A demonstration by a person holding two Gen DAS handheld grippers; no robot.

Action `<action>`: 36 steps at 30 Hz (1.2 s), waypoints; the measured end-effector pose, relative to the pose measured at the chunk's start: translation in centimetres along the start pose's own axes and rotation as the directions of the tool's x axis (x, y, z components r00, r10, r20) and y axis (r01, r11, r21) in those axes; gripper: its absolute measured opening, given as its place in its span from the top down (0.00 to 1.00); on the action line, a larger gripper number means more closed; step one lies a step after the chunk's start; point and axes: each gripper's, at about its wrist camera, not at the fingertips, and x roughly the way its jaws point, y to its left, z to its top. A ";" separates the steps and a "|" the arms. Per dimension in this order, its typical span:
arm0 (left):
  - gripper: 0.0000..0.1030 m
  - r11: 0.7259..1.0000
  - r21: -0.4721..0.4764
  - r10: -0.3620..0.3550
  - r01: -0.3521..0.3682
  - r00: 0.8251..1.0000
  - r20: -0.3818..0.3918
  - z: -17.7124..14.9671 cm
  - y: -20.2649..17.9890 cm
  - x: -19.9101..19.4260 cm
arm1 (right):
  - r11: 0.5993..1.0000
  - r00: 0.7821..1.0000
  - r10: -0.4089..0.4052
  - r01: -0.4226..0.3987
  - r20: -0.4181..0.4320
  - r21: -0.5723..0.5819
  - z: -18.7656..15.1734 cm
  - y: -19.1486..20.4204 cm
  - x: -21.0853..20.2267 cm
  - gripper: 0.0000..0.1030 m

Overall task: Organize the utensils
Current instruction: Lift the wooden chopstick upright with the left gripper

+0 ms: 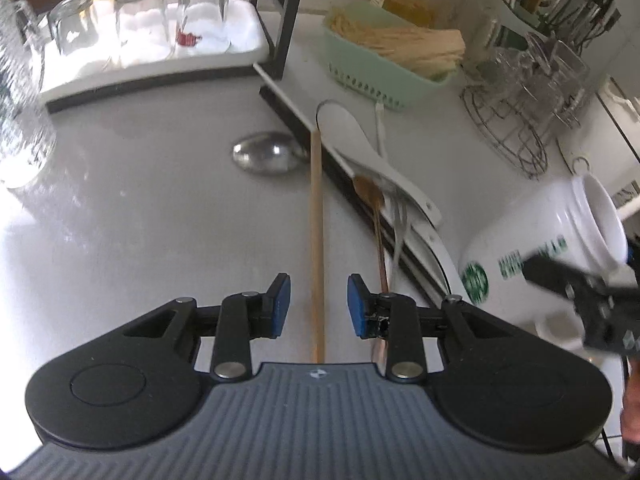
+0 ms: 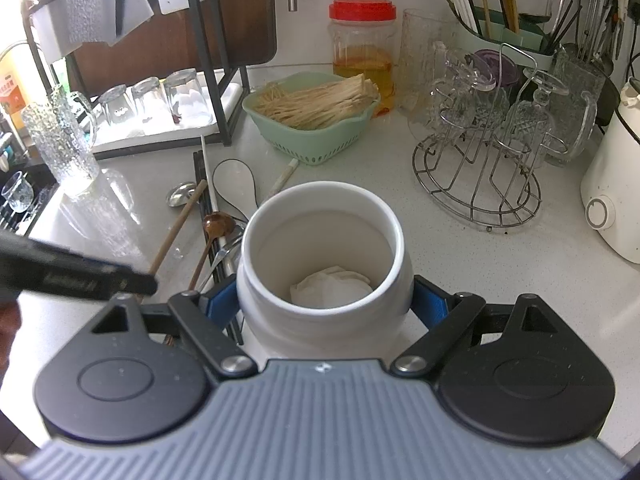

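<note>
We see the wooden chopstick (image 1: pixel 316 240) running six to twelve between our parted left gripper (image 1: pixel 319 306); the right gripper (image 2: pixel 326 304) clamps the white jar (image 2: pixel 322 248), bare counter (image 1: pixel 160 220) toward nine.

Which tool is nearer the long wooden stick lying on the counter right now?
Left. The left tool is open with the wooden stick between its pads, untouched. The right tool is off to the side, clamped around the white jar.

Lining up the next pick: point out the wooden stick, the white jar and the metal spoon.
wooden stick (image 1: pixel 317 240), left wrist view, middle of its shaft
white jar (image 2: pixel 320 196), right wrist view, far rim
metal spoon (image 1: pixel 264 155), left wrist view, back of its bowl
</note>
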 end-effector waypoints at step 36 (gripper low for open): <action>0.92 0.997 0.028 0.072 -0.075 0.993 0.092 5.3 -4.1 -2.8 | 0.997 0.998 0.056 -0.056 -0.004 -0.061 0.3 0.0 0.4 0.12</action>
